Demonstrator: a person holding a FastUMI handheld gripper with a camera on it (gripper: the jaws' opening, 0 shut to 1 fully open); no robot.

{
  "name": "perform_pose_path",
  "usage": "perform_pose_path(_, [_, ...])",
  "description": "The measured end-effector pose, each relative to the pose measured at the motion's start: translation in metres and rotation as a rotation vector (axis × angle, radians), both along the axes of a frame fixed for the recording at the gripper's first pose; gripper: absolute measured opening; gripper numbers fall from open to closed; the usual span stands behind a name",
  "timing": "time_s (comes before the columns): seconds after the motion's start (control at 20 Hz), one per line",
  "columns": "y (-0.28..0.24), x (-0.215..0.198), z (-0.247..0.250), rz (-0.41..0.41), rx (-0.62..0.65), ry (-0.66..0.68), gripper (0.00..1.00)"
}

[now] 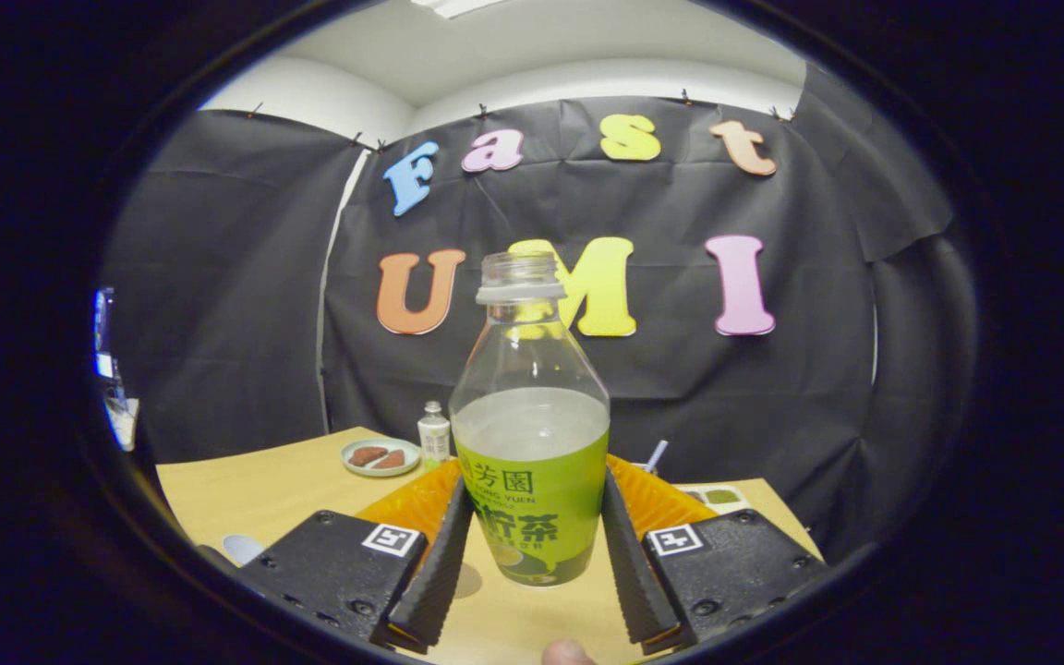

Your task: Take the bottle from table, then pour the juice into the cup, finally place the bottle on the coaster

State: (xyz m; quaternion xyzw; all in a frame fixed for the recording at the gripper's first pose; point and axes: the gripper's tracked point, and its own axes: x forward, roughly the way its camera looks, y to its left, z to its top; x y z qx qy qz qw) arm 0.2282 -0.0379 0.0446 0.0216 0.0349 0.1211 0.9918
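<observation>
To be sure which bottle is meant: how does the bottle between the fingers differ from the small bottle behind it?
The green-labelled bottle is large, uncapped and held between the gripper fingers; the small bottle is white-capped and stands free beside the plate. Both stand upright.

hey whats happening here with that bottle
A person is holding a handheld gripper whose two fingers are closed on the sides of an uncapped juice bottle, upright and about half full. The bottle's base seems just above the wooden table. An orange object sits right behind it. Farther back are a small plate and a little white bottle.
</observation>
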Motion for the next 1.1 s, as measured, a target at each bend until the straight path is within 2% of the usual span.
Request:
perform_pose_path(0.25, [0.057, 0.046, -0.046, 0.085, 0.011, 0.063, 0.75])
perform_pose_path(0.6, [0.111, 0.07, -0.125, 0.161, -0.005, 0.186, 0.76])
perform_pose_path(0.9, [0.126, 0.077, -0.149, 0.184, -0.029, 0.192, 0.77])
perform_pose_path(1.1, [0.123, 0.078, -0.156, 0.17, -0.032, 0.19, 0.78])
